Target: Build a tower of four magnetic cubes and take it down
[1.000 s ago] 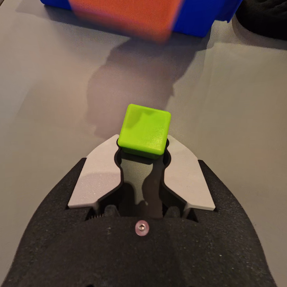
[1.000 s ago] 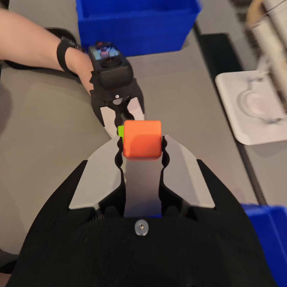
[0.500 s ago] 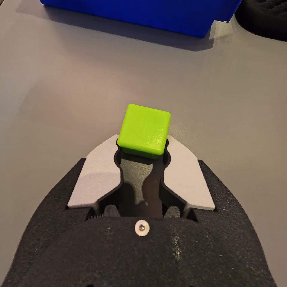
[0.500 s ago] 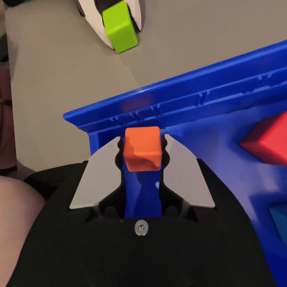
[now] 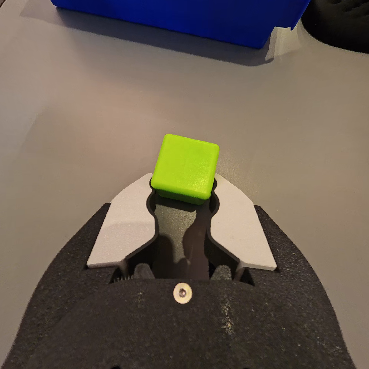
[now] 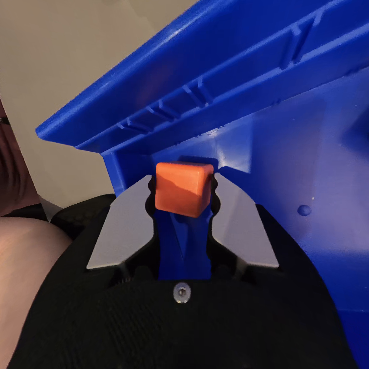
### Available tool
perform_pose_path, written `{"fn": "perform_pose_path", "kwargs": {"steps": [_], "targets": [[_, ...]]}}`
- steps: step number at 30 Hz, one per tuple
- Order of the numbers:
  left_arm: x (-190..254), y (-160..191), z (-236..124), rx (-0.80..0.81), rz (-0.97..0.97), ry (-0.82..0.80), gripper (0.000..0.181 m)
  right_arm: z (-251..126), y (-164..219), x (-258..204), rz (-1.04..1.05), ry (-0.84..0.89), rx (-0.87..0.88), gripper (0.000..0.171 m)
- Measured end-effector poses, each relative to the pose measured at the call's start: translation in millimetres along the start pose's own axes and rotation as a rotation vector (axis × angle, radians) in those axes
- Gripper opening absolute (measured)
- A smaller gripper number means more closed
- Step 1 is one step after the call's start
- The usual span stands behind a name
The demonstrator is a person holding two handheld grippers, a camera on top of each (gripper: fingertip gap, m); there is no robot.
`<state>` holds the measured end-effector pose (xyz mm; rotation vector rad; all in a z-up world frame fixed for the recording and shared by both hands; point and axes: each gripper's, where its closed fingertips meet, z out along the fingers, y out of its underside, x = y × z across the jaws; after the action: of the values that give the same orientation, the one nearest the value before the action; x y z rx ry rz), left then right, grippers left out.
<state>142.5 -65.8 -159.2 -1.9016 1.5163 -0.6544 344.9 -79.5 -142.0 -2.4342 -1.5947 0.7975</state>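
My left gripper (image 5: 182, 179) is shut on a lime green cube (image 5: 184, 169), which sits slightly twisted between the pads just above the grey table (image 5: 79, 99). My right gripper (image 6: 182, 177) is inside a blue bin (image 6: 259, 99), near its corner. An orange cube (image 6: 182, 189) stands between its fingers. The jaws have spread and thin gaps show at the pads, so the cube is not gripped. The cube looks to rest low in the bin's corner.
A blue bin (image 5: 159, 16) stands at the far edge of the table in the left wrist view, with a black object (image 5: 339, 26) to its right. A person's arm (image 6: 24, 269) is at the lower left of the right wrist view. Some 20 centimeters of space lies between my two pairs of fingers.
My right gripper carried the orange cube from near the left gripper over the bin's rim and down into its corner, then its jaws widened off the cube. The left gripper and green cube stayed put.
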Motion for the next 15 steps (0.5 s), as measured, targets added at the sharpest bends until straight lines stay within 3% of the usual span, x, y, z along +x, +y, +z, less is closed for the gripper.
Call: {"fn": "perform_pose_path", "kwargs": {"steps": [10, 15], "targets": [[0.2, -0.3, 0.2, 0.0, 0.0, 0.0, 0.051, 4.6, -18.3, 4.7, -0.053, 0.058, 0.001, 0.056], [0.4, -0.4, 0.2, 0.001, 0.0, -0.001, 0.051, -20.7, -19.2, 10.9, -0.012, 0.143, 0.075, 0.058]]}}
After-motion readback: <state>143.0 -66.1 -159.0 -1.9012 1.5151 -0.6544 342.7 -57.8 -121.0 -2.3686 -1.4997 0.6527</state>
